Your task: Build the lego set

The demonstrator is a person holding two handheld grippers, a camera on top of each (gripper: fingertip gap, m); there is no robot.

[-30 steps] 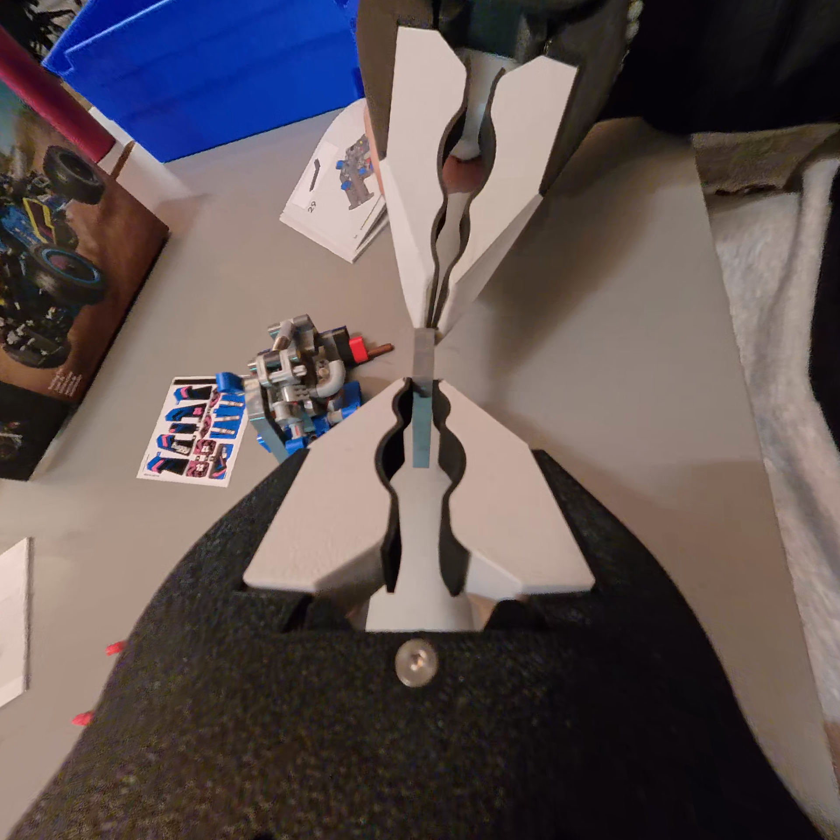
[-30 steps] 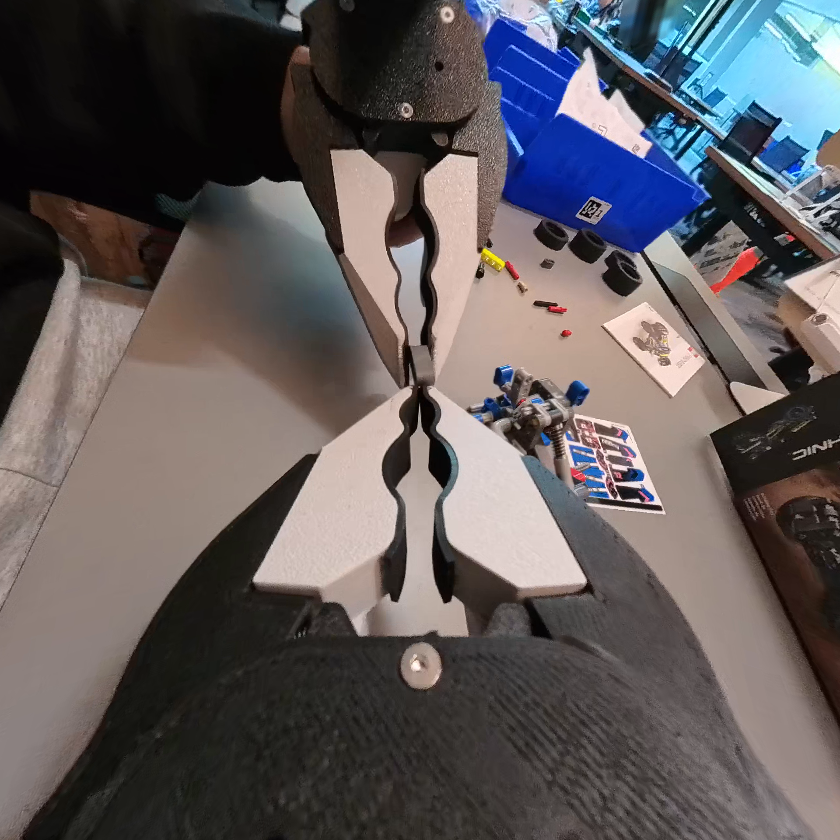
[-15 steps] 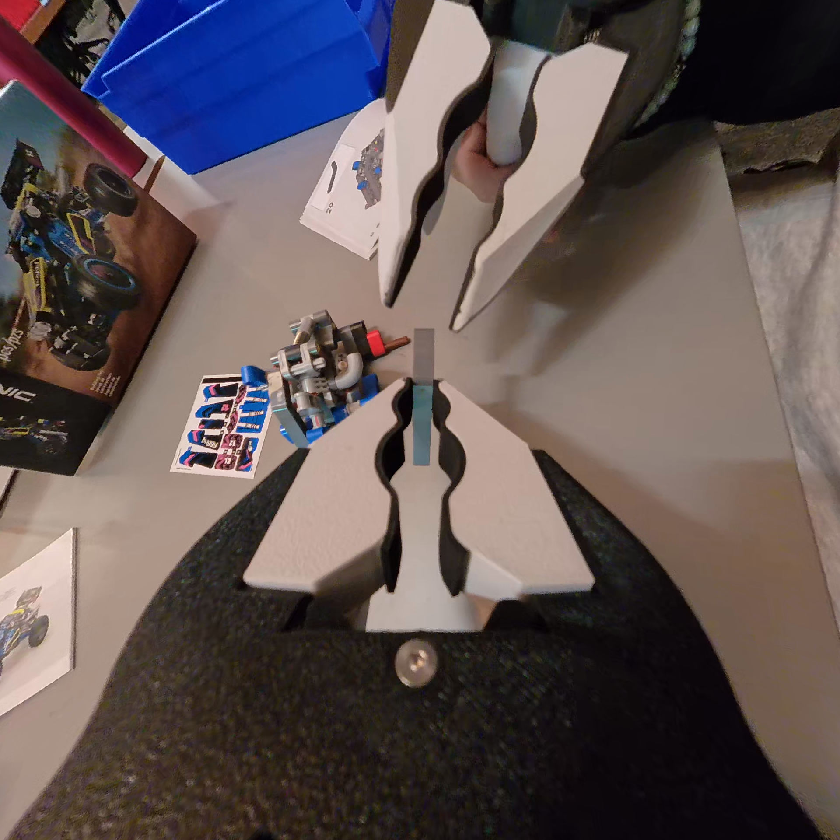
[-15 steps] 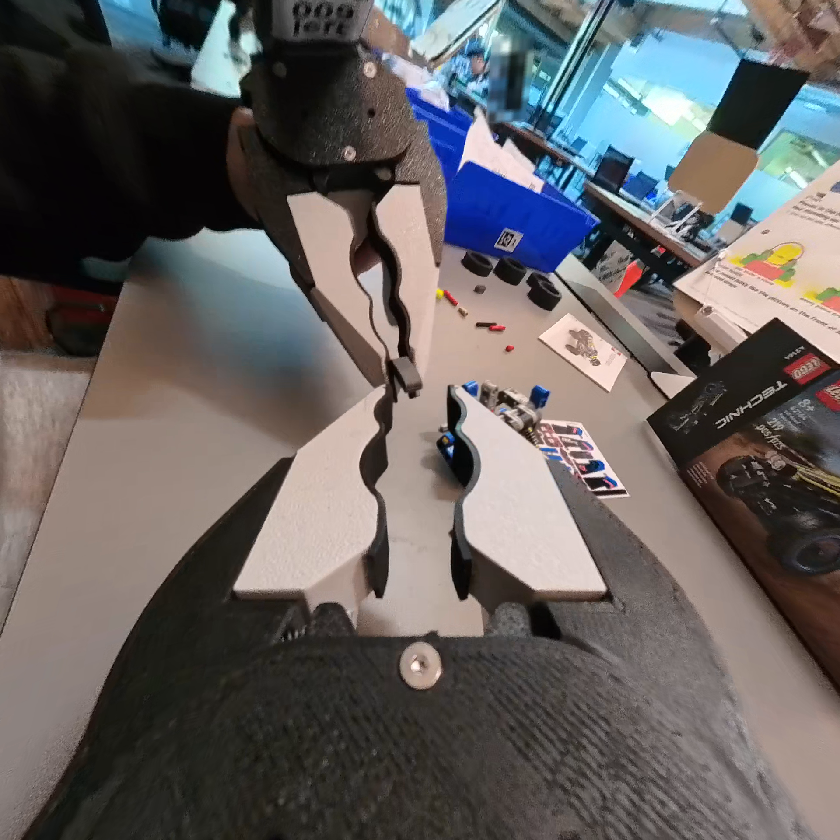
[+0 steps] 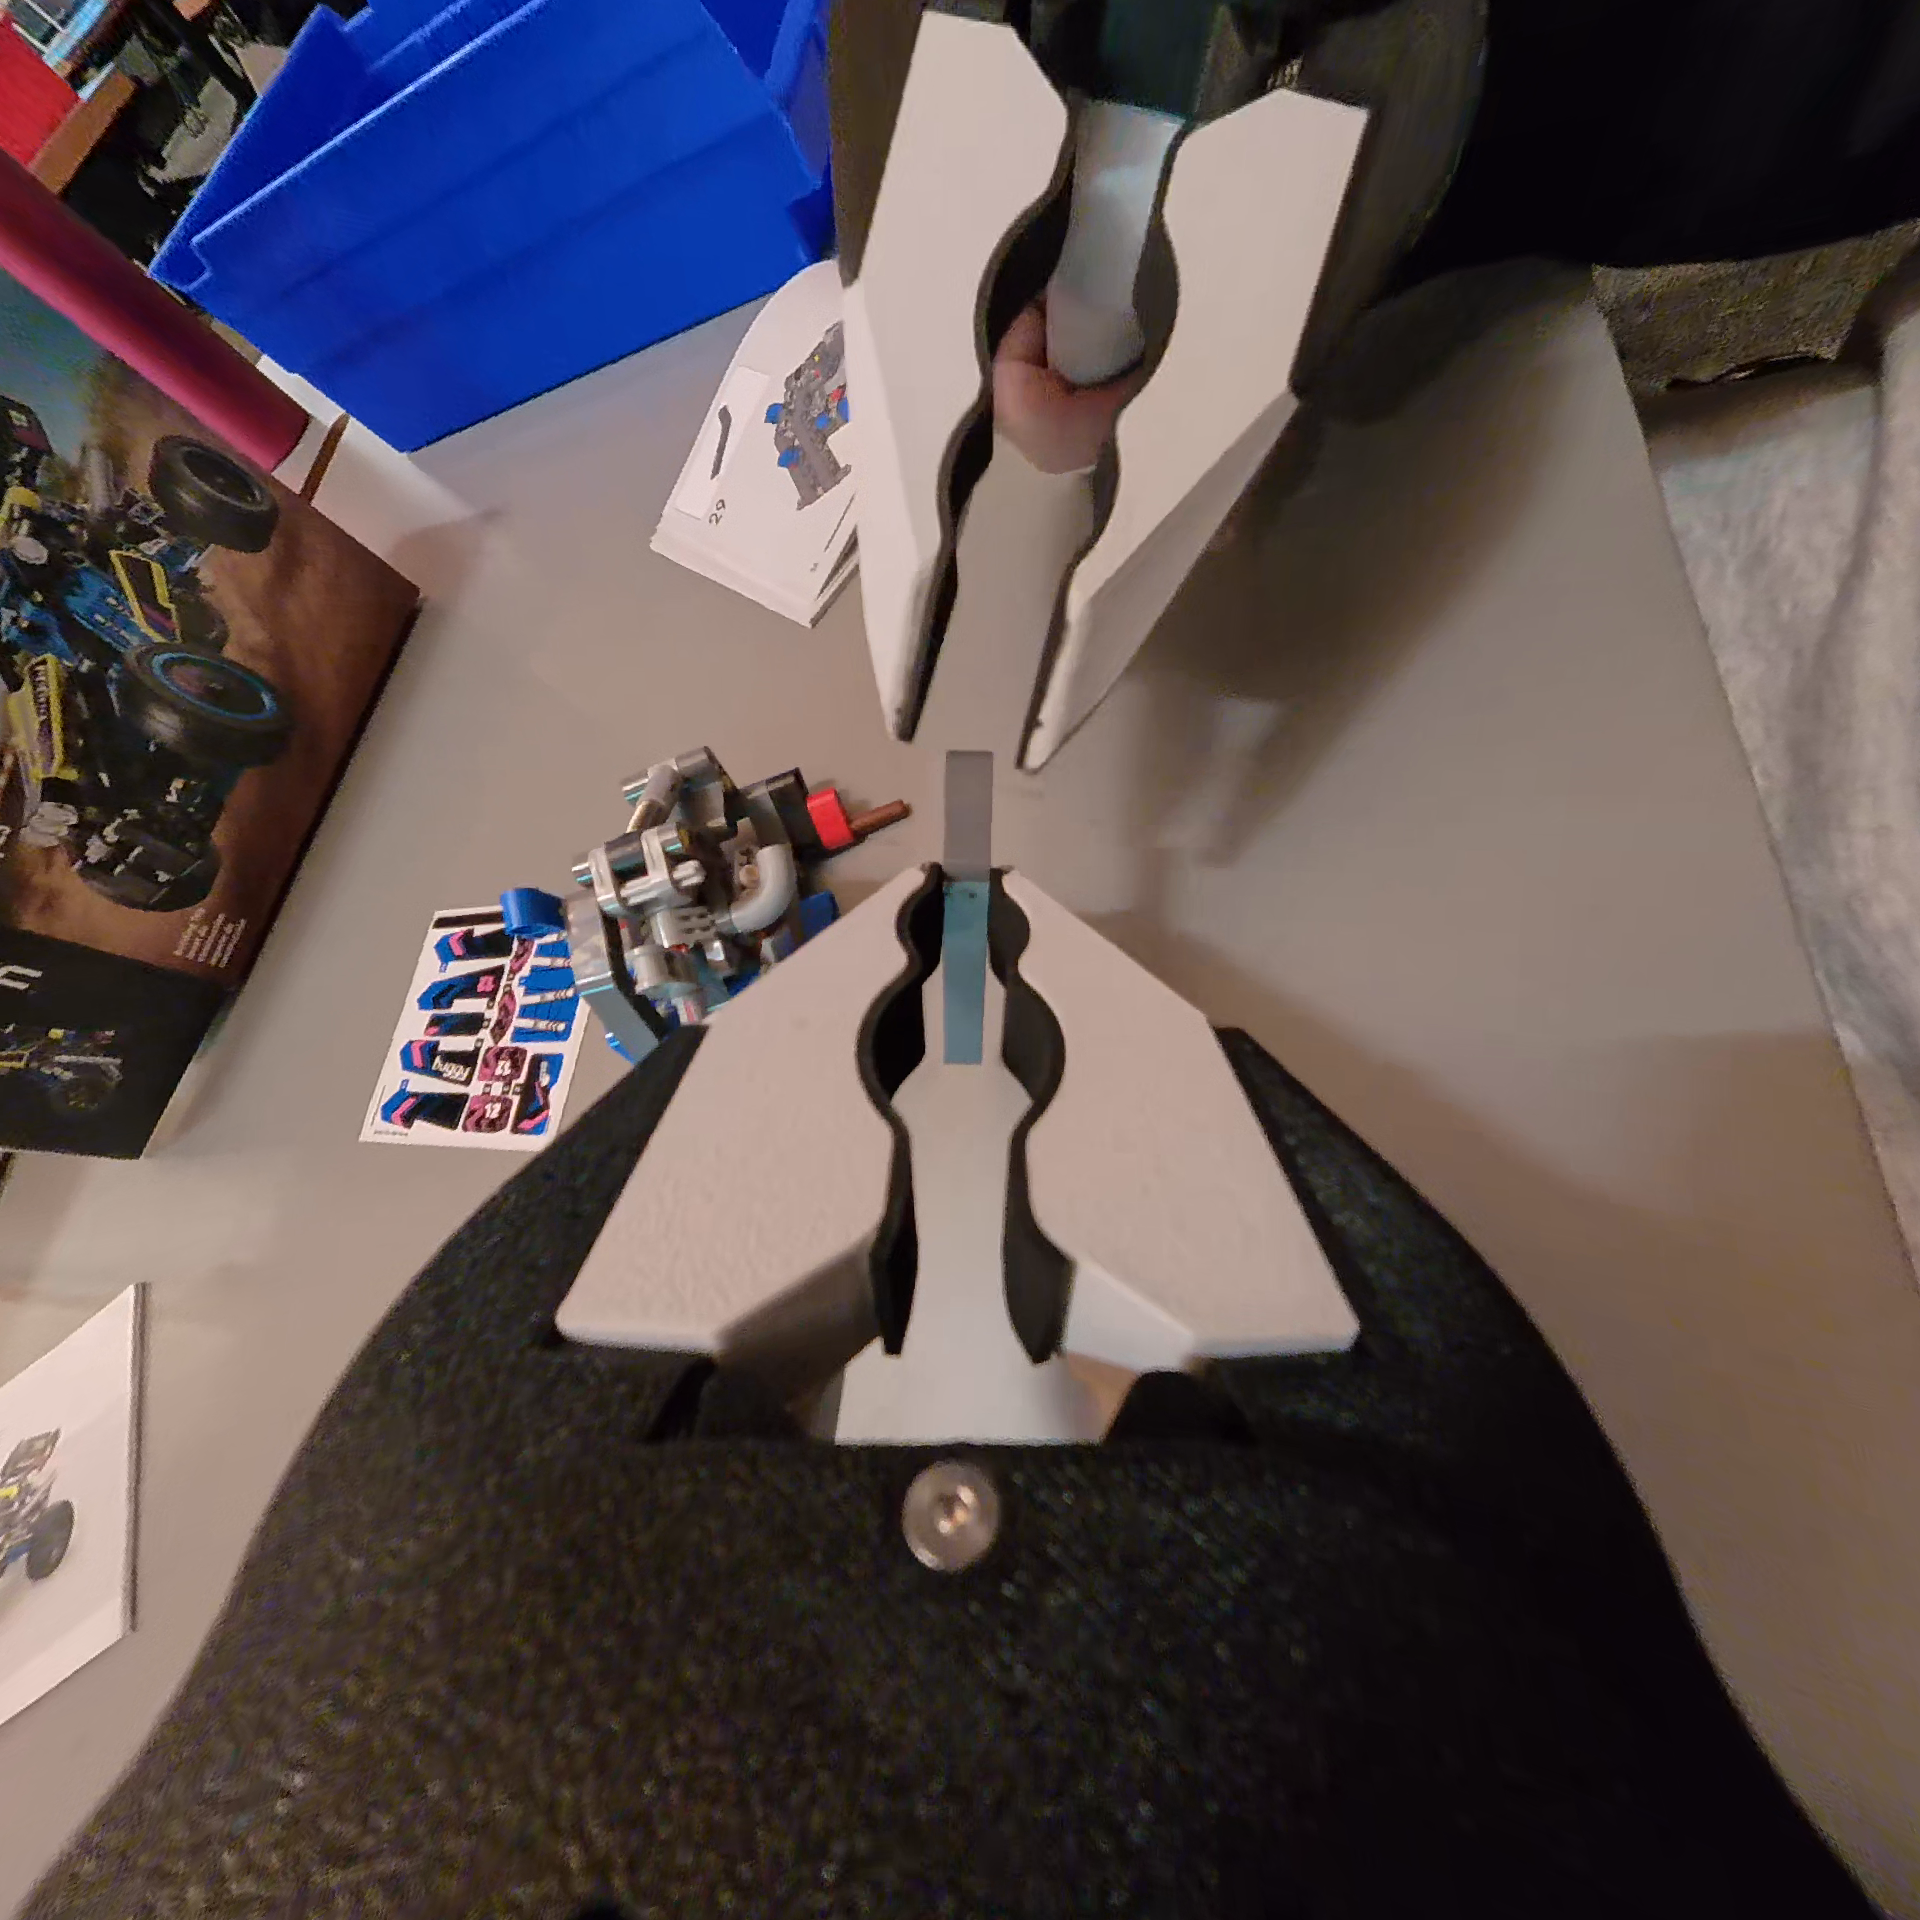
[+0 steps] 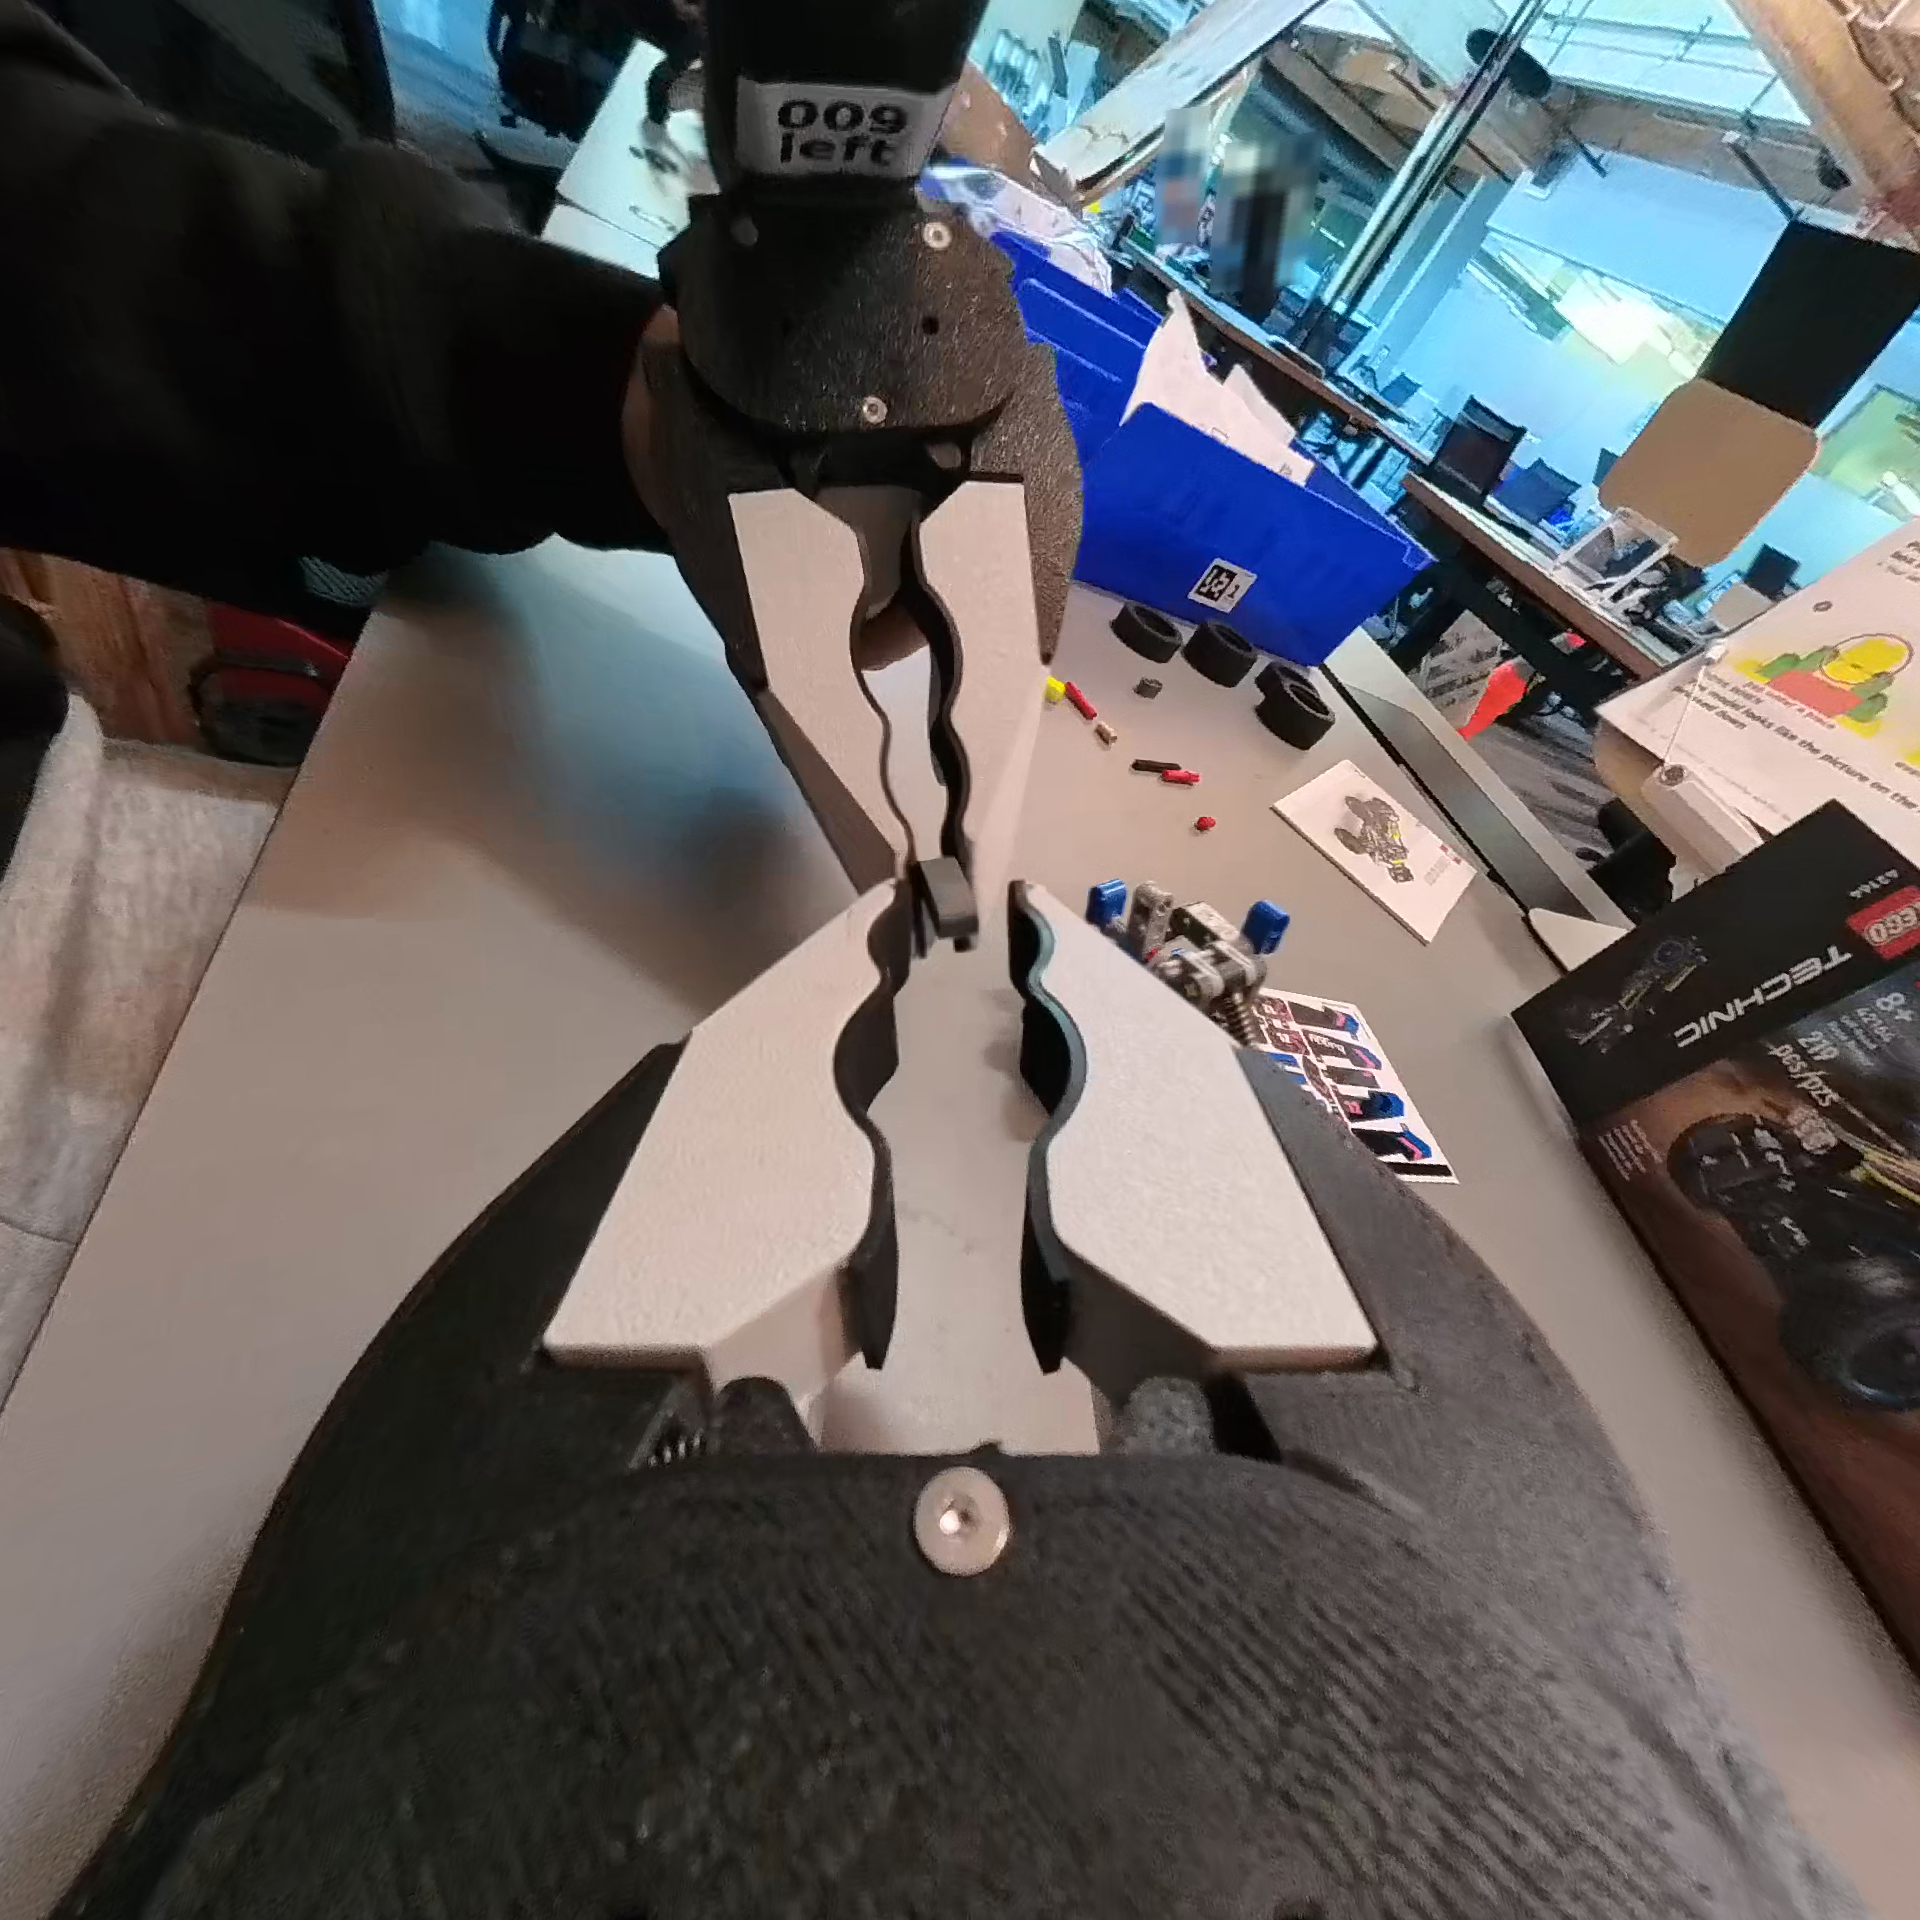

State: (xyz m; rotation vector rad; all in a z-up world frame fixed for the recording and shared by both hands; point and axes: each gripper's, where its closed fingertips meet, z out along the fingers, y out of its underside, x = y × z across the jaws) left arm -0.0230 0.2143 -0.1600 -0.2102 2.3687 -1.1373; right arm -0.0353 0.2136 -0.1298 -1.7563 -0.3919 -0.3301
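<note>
I see sticker sheet (image 5: 476, 1029) at left on table (image 5: 1351, 883), half-built lego model (image 5: 696, 894) touching its edge. My left gripper (image 5: 961, 878) clamps thin grey beam (image 5: 966, 821), held above table. My right gripper (image 6: 951, 899) spread, empty, tips flanking beam's end.

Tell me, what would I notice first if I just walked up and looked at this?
Two big grey grippers facing each other over the grey table: the left gripper pinches a thin grey Lego piece, and the right gripper hangs open just beyond it. Beside them sits a half-built blue and grey Lego model next to a colourful sticker sheet. Blue bins stand at the back.
</note>
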